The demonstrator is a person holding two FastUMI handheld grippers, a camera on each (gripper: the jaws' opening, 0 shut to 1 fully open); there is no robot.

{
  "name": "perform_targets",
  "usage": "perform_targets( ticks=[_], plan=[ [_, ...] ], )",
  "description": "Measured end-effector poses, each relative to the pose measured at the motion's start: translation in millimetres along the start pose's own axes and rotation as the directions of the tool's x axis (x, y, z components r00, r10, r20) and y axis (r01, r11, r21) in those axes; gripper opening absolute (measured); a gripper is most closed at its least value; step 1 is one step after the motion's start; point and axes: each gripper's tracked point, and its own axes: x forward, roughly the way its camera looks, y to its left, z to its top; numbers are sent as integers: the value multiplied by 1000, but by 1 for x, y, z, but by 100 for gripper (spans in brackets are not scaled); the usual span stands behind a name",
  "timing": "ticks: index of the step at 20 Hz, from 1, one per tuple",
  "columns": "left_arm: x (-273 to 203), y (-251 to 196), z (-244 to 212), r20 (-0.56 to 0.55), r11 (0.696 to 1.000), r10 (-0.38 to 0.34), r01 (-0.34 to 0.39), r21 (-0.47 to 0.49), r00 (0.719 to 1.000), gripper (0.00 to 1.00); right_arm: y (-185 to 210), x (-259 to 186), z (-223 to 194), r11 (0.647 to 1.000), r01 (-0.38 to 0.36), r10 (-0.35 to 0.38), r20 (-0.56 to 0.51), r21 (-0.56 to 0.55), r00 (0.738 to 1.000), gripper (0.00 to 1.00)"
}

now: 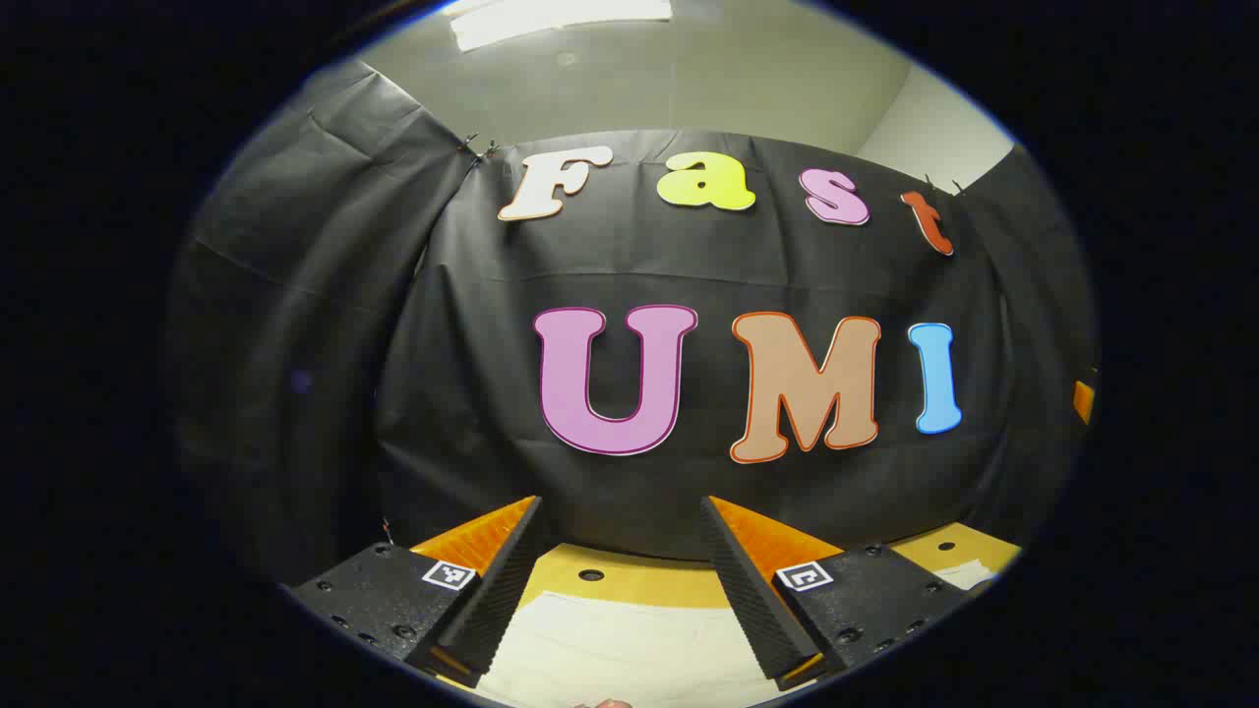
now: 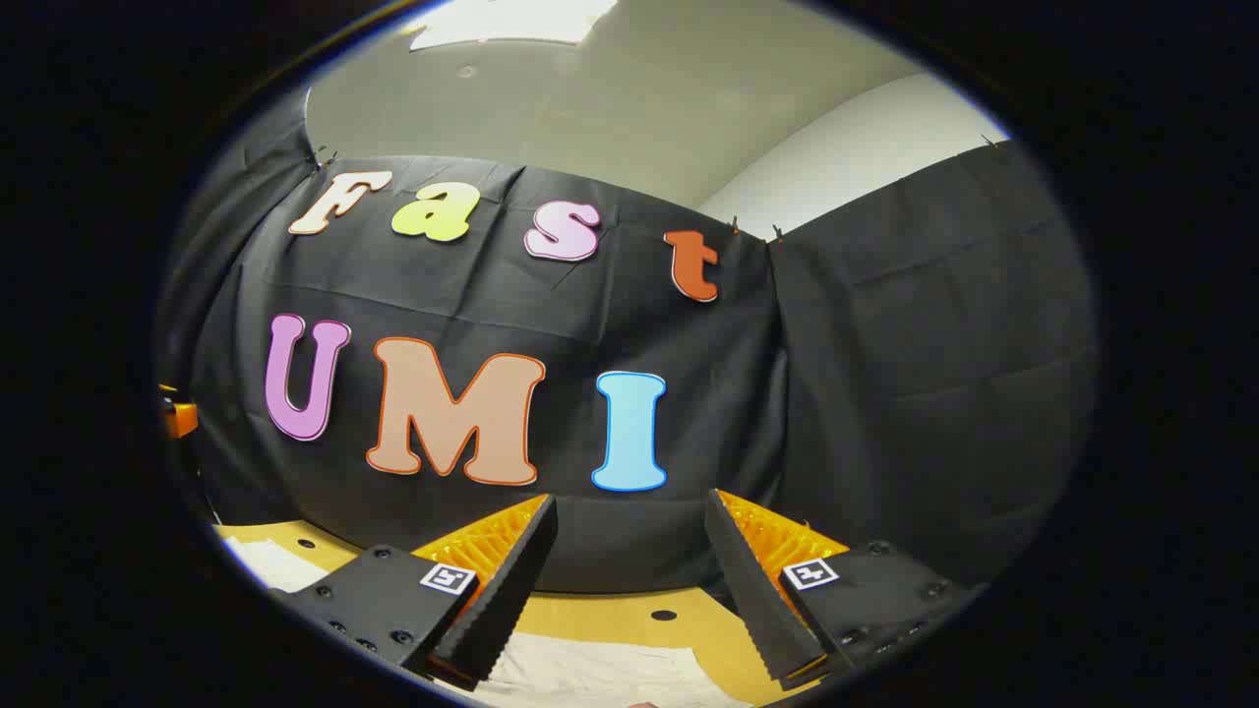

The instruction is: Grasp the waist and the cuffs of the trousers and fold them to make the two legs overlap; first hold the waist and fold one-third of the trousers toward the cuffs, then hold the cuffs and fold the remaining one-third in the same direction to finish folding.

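Left gripper and right gripper, jaws apart and empty, held above pale trousers lying on the bench near its far edge; no fold apparent, so the next move is to descend and grasp waist and cuffs

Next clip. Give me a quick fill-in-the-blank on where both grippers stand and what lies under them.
1. The left gripper has its fingers ____, with nothing between them.
2. The right gripper likewise holds ____.
3. The pale trousers lie on the ____ table.
4. Both cameras face the booth's ____ cloth wall.

Missing words: open; nothing; yellow; black
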Motion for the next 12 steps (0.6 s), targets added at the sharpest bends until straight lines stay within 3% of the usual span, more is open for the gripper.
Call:
perform_targets(
  ticks=[12],
  plan=[
    [6, 0, 9, 13, 998, 3, -4, 68, 1000, 94, 14, 21, -10, 998, -35, 36, -16, 50, 999, 97]
  ],
)
